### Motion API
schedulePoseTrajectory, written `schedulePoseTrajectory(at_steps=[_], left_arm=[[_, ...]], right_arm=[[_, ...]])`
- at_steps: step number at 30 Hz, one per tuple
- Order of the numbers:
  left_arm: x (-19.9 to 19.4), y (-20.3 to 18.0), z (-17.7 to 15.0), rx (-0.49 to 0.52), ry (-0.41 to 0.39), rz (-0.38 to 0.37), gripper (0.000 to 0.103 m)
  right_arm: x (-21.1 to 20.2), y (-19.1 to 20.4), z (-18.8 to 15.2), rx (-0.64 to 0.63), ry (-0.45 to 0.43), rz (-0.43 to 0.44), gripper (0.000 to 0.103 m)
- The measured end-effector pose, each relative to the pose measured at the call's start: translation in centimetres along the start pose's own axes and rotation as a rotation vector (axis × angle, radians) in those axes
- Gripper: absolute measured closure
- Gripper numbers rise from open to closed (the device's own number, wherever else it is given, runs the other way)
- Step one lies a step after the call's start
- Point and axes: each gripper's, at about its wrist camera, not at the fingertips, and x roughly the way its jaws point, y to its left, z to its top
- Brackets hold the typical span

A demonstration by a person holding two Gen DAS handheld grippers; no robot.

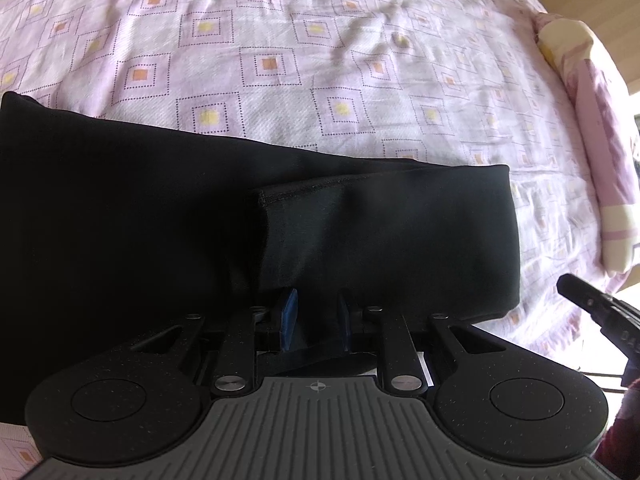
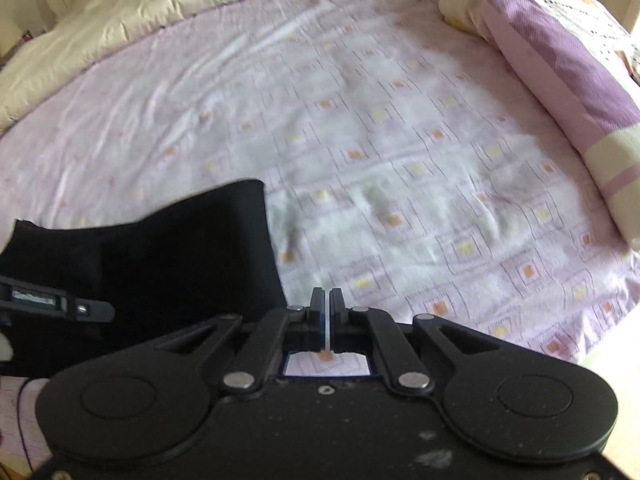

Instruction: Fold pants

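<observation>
Left tongs: the left gripper sits at the near edge of the black pants, its blue-padded fingers parted with a fold of dark cloth between them; whether the pads actually pinch the cloth I cannot tell from here.
Right tongs: the right gripper is pressed closed, fingers together with only a thin sliver of light between them and nothing held, hovering over bare sheet just right of the pants.
Pants: folded into a long dark band lying across the near left part of the bed; a hemmed leg end lies doubled back on top, and the right end is a rounded fold.
Bedsheet: a pale lilac bedsheet with small yellow and orange squares, rumpled, spreads out from under the pants to the far side and the right.
Pillow: a purple and cream pillow lies along the right edge of the bed, well apart from the pants.
Quilt: a cream quilt is bunched along the far left edge.
</observation>
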Motion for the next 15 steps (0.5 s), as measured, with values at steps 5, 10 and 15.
schedulePoseTrajectory(at_steps=[5,10,15], left_arm=[[-0.3,0.2,-0.2,-0.024,-0.005,0.001,0.081],[-0.5,0.7,-0.7,-0.066,-0.013,-0.019,0.081],[-1.2,1.3,-2.0,-0.161,-0.014,-0.048,0.081]], right_arm=[[1.8,3.0,1.1,-0.078,0.025,0.129,0.098],[6.7,3.1,-0.3,-0.092,0.173,0.103,0.103],[4.1,3.6,1.4,-0.155,0.120,0.152,0.092]])
